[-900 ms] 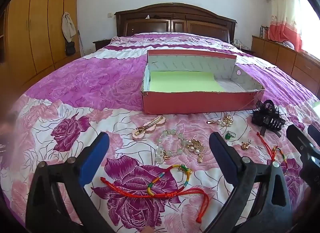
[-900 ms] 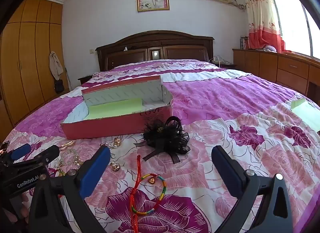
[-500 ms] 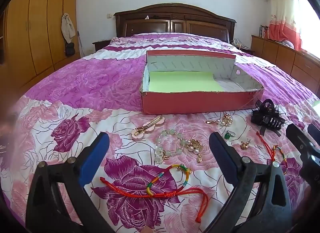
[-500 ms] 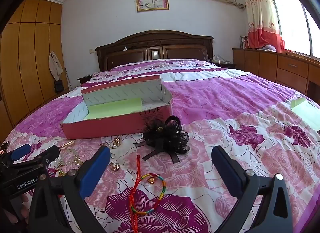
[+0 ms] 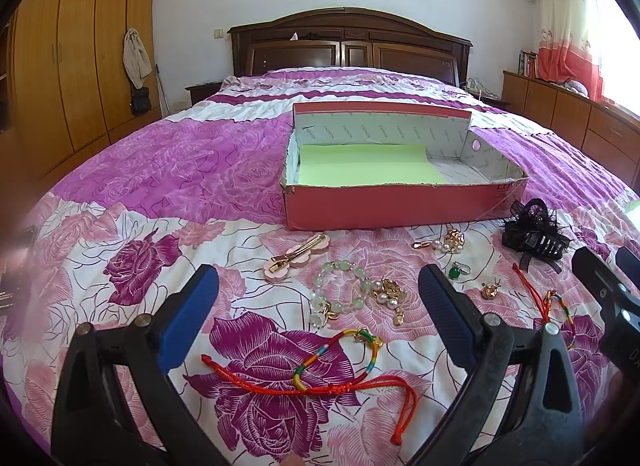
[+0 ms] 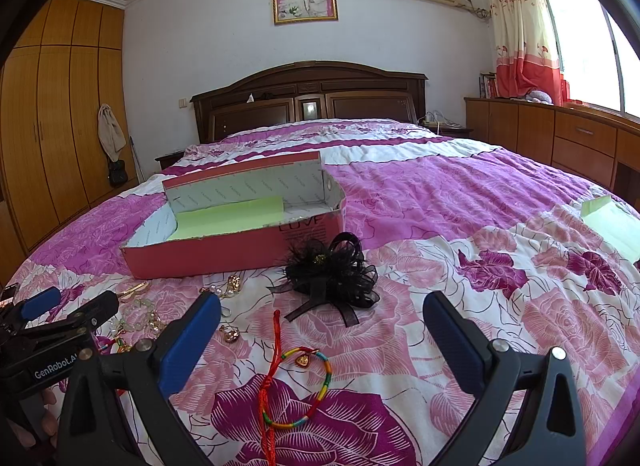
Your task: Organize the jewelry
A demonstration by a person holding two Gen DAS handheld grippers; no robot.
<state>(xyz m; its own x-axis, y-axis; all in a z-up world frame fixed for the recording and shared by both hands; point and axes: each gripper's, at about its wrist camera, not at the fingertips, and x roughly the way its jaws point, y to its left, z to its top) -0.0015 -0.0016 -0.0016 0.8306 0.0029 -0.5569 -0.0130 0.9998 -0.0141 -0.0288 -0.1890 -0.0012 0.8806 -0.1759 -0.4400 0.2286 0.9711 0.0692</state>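
An open pink box (image 5: pixel 392 207) with a green sheet inside sits mid-bed; it also shows in the right wrist view (image 6: pixel 224 254). In front of it lie a gold hair clip (image 5: pixel 298 256), a green bead bracelet (image 5: pixel 340 294), gold earrings (image 5: pixel 450 242), a green ring (image 5: pixel 454 272) and a red rainbow cord bracelet (image 5: pixel 320 374). A black feather hair claw (image 6: pixel 332 270) and a second rainbow bracelet (image 6: pixel 300 394) lie on the right. My left gripper (image 5: pixel 316 310) is open above the cord bracelet. My right gripper (image 6: pixel 320 330) is open above the second bracelet.
The floral bedspread (image 5: pixel 160 193) covers the whole bed. A green paper sheet (image 6: pixel 612 221) lies at the right edge. The headboard (image 6: pixel 312 93) is at the back, wardrobes (image 5: pixel 60 57) on the left, low cabinets (image 6: pixel 560 133) on the right.
Almost nothing has changed. Both views have shifted only very slightly; both grippers stay open and the jewelry has not moved.
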